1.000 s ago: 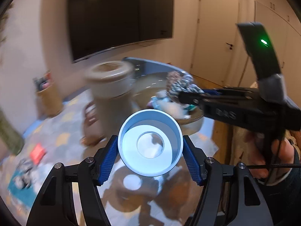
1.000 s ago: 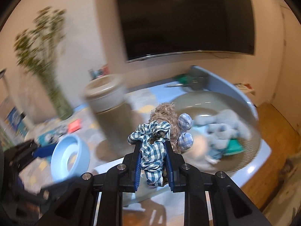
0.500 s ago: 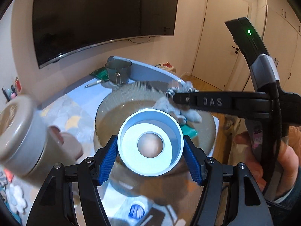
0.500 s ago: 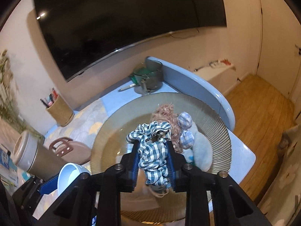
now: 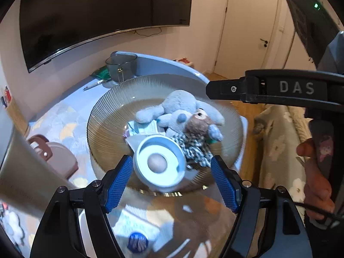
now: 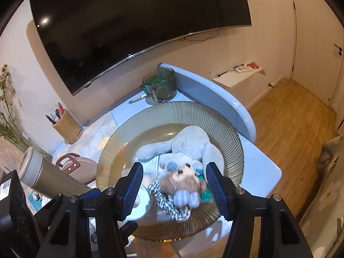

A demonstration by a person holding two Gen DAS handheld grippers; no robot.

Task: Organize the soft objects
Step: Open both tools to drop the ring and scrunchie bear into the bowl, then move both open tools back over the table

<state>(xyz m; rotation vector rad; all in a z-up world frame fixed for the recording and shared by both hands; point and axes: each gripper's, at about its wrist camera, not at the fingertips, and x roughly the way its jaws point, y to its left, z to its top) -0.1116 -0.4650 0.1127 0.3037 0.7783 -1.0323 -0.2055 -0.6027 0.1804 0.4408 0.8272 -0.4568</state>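
- Living room, wall TV, pale blue table [image 6: 266,169] carrying the ribbed glass bowl [image 6: 234,137].
- Your right gripper [image 6: 174,185] is opening above the bowl; the bear [image 6: 180,182] sits loose between its pads, on the grey plush [image 6: 193,142].
- Your left gripper [image 5: 172,180] is opening too; the blue ring [image 5: 160,163] is tilted, clear of the right pad, so probably dropping into the same pile.
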